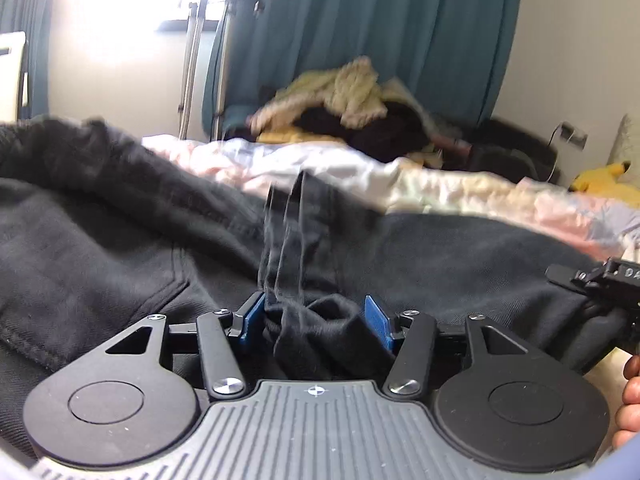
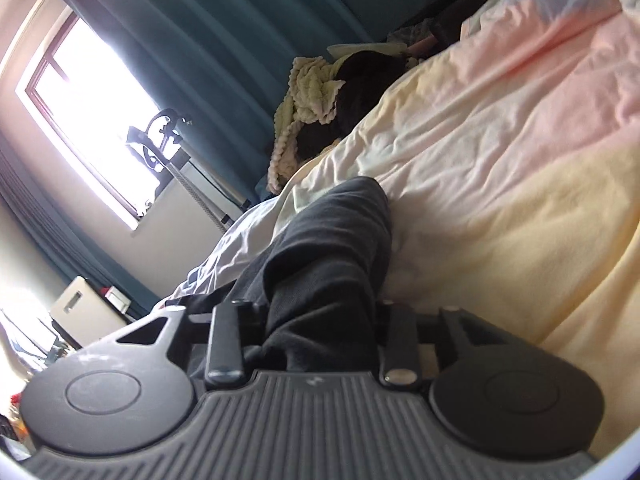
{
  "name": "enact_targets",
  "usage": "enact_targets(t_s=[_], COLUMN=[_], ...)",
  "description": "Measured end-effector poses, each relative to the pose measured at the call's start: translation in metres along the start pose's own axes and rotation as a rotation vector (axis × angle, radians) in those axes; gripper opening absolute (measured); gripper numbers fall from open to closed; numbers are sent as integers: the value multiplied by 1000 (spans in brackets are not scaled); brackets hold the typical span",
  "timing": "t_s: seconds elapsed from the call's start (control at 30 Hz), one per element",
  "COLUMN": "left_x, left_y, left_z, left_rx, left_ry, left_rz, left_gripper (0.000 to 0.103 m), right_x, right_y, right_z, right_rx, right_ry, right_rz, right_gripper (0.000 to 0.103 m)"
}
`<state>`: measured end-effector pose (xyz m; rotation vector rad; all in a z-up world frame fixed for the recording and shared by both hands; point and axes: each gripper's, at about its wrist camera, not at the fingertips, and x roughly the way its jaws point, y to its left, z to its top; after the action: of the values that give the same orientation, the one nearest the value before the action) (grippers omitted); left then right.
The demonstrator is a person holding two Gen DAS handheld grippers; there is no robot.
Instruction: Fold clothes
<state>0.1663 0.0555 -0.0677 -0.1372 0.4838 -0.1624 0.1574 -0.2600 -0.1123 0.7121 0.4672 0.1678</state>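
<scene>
A: Starting at our left, the left tongs (image 1: 316,320) stand partly apart with a bunched fold of the black garment (image 1: 120,248) between the blue pads (image 1: 253,318). The near pad touches cloth, the far one seems to have a sliver of gap, so we can't tell whether it's a true pinch. The garment itself lies spread across the bed (image 1: 460,188), on the pastel duvet.

B: And if that hold is loose, we judge the fold slips out the moment we lift.

A: At our right, the right tongs (image 2: 320,320) are clamped on a thick roll of the same black cloth (image 2: 332,248); their fingertips are buried in it.

B: The risk there is grabbing too many layers, so the fold comes out lumpy. Uneven pulling between the two hands could also drag the duvet (image 2: 520,160) along.
</scene>
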Motion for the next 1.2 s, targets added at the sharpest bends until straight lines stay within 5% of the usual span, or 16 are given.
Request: enact_targets(t_s=[0.13, 0.23, 0.43, 0.63, 0.83, 0.97, 1.03, 1.1, 1.2], left_x=[-26, -25, -8, -14, -13, 3, 7, 4, 2], left_y=[-3, 5, -24, -82, -170, -223, -243, -252, -231], left_z=[9, 10, -2, -15, -34, -68, -88, -98, -85], left_rx=[-18, -60, 81, 166, 181, 86, 109, 177, 169], left_ry=[-150, -142, 8, 9, 59, 141, 156, 139, 195], left_rz=[-22, -16, -26, -134, -287, -417, -422, -376, -427], left_gripper=[58, 58, 58, 58, 58, 58, 58, 58, 58], right_x=[-11, -26, -63, -115, -188, -233, -241, -240, -225], right_y=[3, 12, 31, 39, 18, -4, -17, -28, -30], right_z=[21, 29, 45, 70, 105, 125, 126, 123, 117], right_rx=[-5, -28, -104, -108, -173, -230, -236, -256, -290], right_ry=[-30, -39, -59, -175, -286, -328, -333, -308, -305], right_rz=[18, 23, -4, -47, -164, -262, -323, -383, -403], right_gripper=[27, 26, 26, 25, 25, 25, 25, 25, 25])
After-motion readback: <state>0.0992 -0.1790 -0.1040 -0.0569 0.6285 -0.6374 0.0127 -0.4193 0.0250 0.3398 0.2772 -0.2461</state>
